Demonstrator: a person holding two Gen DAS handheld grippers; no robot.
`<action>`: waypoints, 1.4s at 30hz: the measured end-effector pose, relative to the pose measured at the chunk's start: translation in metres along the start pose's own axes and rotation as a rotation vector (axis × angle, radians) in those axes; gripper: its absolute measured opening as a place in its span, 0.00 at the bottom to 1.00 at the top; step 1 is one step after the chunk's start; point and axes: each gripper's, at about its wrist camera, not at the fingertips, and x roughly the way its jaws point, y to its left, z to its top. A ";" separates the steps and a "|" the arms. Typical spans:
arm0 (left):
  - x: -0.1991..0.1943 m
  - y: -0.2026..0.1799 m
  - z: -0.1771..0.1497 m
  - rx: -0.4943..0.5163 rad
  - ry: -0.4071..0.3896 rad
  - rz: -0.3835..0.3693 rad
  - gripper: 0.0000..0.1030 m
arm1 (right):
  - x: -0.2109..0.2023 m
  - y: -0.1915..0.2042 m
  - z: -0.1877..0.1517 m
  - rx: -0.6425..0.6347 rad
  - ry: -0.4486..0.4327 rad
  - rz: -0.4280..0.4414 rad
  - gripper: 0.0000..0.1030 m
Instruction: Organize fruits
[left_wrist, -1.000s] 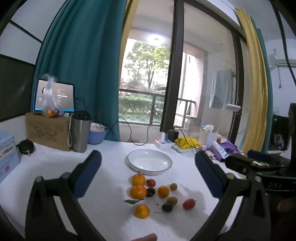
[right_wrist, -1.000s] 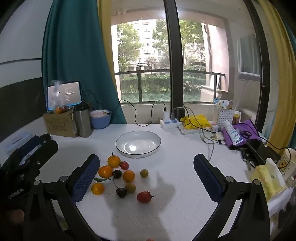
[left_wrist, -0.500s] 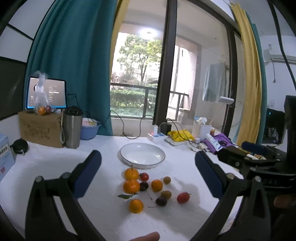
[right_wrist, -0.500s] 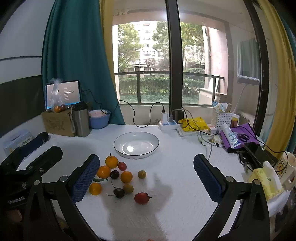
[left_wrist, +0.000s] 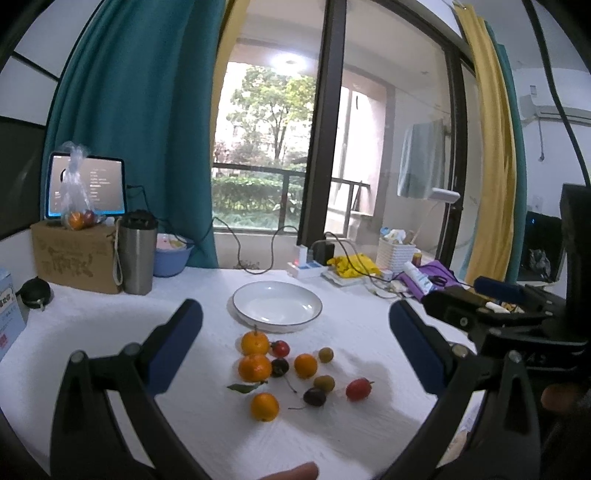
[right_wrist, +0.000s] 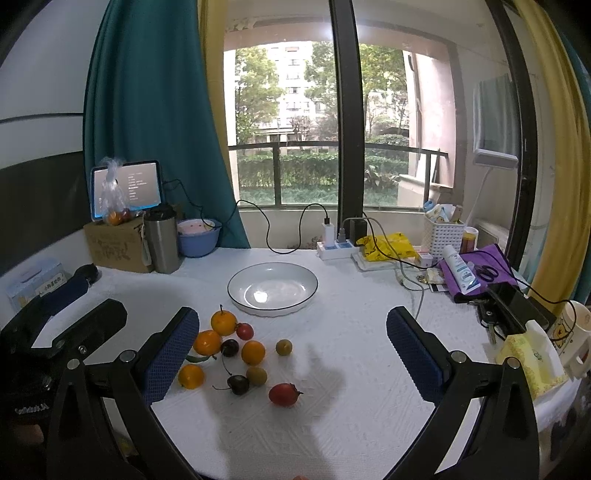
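Honestly you won't read much here. The tablet screen (right_wrist: 127, 186) shows lines of text, the cardboard box (left_wrist: 74, 254) has dark printed characters, and the blue carton (left_wrist: 9, 314) carries some print, but it's all too small and blurry.

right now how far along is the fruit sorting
Nothing looks done: the plate is empty. Nothing is in hand: the left tongs and right tongs are both open and hold nothing. Left to do: all the fruit, which lies loose on the table in front of the plate.
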 end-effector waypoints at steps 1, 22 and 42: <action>0.001 0.000 0.001 0.000 0.001 0.000 0.99 | 0.000 -0.001 0.000 -0.001 0.000 0.001 1.00; 0.001 0.004 -0.002 -0.015 -0.012 0.009 0.99 | -0.001 0.001 -0.002 -0.016 -0.006 -0.003 1.00; -0.001 0.012 -0.003 -0.044 -0.004 0.031 0.99 | -0.001 0.000 -0.004 -0.018 -0.006 -0.007 1.00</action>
